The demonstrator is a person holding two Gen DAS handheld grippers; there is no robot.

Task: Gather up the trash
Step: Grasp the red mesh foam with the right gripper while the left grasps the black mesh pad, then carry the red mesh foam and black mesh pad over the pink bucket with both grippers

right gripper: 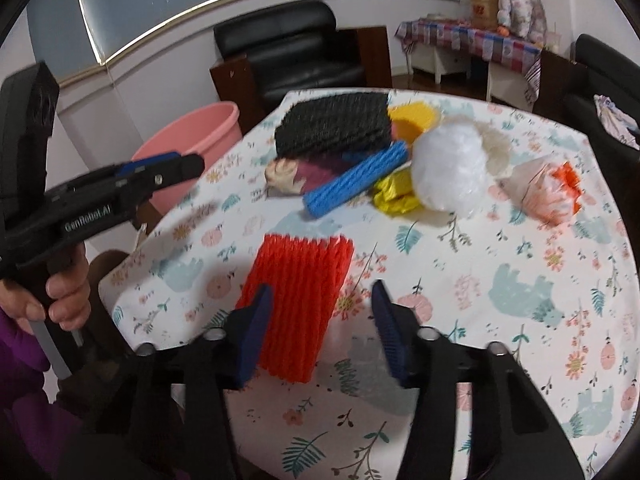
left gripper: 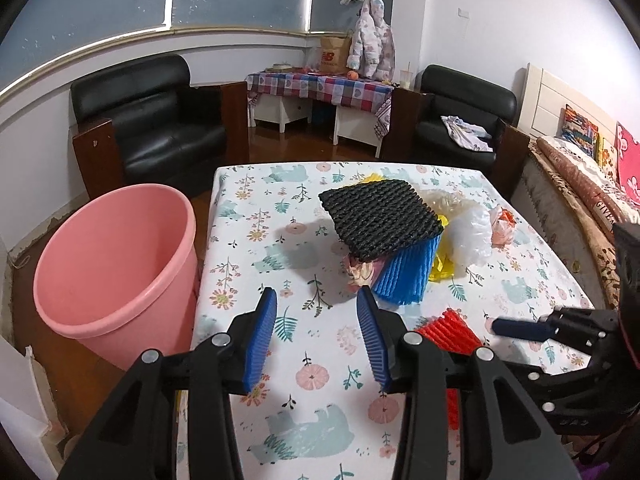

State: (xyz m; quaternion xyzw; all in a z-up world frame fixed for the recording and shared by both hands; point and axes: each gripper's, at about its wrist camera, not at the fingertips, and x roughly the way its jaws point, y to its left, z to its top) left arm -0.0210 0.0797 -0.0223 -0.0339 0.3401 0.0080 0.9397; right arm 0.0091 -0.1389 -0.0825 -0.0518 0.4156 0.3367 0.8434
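Blue ribbed pads line my left claw (left gripper: 316,330), and from its camera I see them standing apart with nothing between them, only the flowered tablecloth (left gripper: 280,240) below. Past the fingertips lies the heap of trash: a black foam net (left gripper: 380,220) tilted on top of a blue foam net (left gripper: 404,276), with a crumpled patterned wrapper (left gripper: 358,274) at the near edge, yellow plastic (left gripper: 440,272) beside it and a white plastic bag (left gripper: 470,236) further right. A pale bag with orange print (left gripper: 502,222) sits apart on the far right. The red foam net (left gripper: 448,332) shows just right of my right-hand finger, partly hidden by it. The pink bucket (left gripper: 116,264) stands on the floor, touching the table's left edge. My right claw (left gripper: 516,330) reaches in low from the right.

From the right wrist camera, a blurred picture, my right claw (right gripper: 322,304) has its jaws apart around the near end of the red foam net (right gripper: 300,300); the left pad seems to be against the net's side, the right pad is clear of it. The heap lies beyond, the black foam net (right gripper: 332,126) on top. At left a hand (right gripper: 60,292) holds my left claw (right gripper: 160,166), and the pink bucket (right gripper: 192,140) is behind it.
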